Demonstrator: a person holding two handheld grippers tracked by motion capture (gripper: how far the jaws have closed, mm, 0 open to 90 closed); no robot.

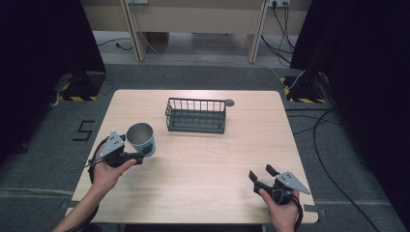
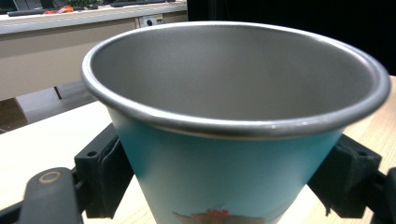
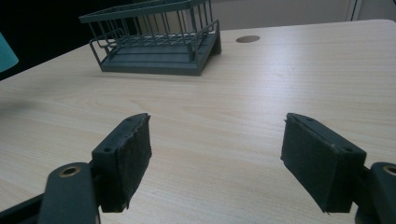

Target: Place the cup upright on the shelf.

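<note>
- While the left gripper [image 1: 126, 153] is holding its jaws clamped on the lower sides of the teal cup [image 1: 141, 138], the cup is sitting upright at the left part of the tabletop [image 1: 208, 164], mouth open upward; whether its base is touching the wood cannot be told.
- Standing well apart, at the middle rear of the tabletop, is the dark wire rack [image 1: 196, 115], with a small round grey cap [image 1: 229, 102] lying just beside its right rear corner; nothing is lying between cup and rack.
- Showing low on the cup wall in the left gripper view is a reddish printed picture [image 2: 212, 216], cut off by the frame edge, with no readable writing.
- Resting near the right front corner, the right gripper [image 1: 263, 175] is keeping its jaws wide apart around nothing, pointing toward the rack [image 3: 154, 39].
</note>
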